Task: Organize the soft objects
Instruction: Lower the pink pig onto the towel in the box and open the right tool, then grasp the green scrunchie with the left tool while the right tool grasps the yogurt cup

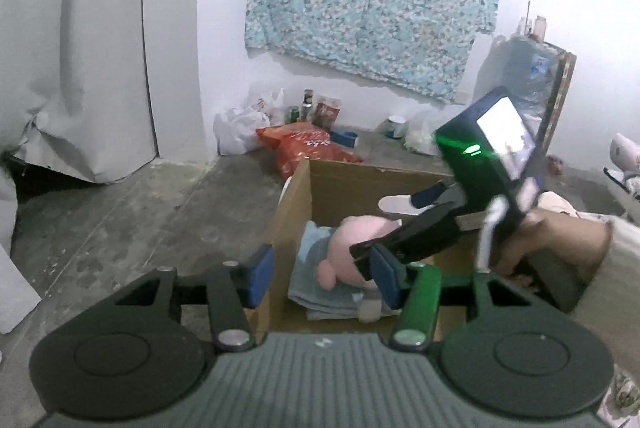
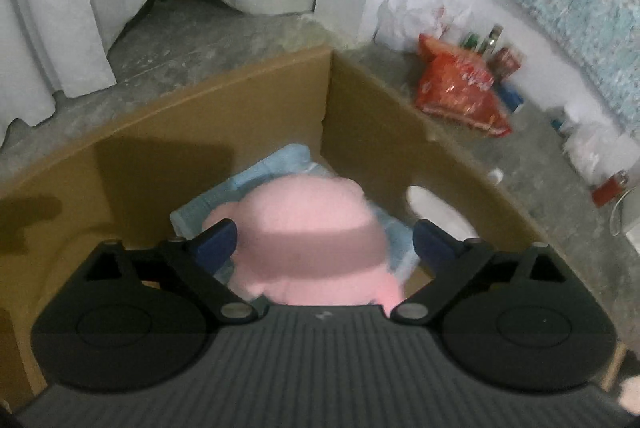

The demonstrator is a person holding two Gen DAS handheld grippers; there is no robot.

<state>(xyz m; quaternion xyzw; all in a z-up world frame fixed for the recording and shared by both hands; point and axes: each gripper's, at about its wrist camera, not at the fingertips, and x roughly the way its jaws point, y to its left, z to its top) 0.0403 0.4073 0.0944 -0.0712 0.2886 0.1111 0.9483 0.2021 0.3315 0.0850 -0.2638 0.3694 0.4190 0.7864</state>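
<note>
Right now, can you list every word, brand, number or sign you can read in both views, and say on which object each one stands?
No text can be read for certain in either view.
Red snack bag: white lettering, too blurred to read.
White plastic bag: red print, too small.
Cans and bottles by the wall: labels too small.
Water jug: blue label, unreadable.
Right gripper: lit screen and green light, no readable characters.
Cardboard box: no print visible.

Soft, dim indoor light is washing both views, leaving the white wall (image 1: 224, 28) pale and bluish. A green indicator glow is spilling over the right hand-held gripper (image 1: 370, 262) in the left view. Hard shadows are falling across the cardboard box (image 2: 256, 100) and banding the pink plush (image 2: 308, 228). Motion blur is smearing the right view, and fisheye bending is curving the edges.
</note>
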